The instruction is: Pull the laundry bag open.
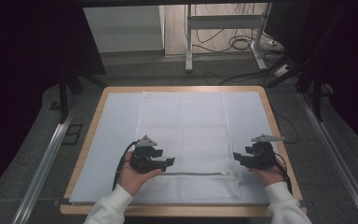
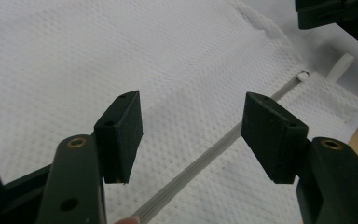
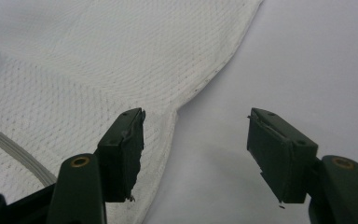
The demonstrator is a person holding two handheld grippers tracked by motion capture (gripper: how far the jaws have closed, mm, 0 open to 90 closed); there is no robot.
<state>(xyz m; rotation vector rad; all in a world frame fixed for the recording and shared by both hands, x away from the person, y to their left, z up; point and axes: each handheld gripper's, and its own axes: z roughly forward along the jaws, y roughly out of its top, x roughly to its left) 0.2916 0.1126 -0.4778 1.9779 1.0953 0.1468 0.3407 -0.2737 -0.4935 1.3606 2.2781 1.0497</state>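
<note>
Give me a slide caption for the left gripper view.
Open left gripper poised above a white mesh bag, its zipper running between the jaws.

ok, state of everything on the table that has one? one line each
mesh laundry bag: lying flat, unheld
zipper: closed along its length, pull at the right end
left gripper: fingers open over the zipper, nothing between them
right gripper: fingers open at the bag's right edge, holding nothing
</note>
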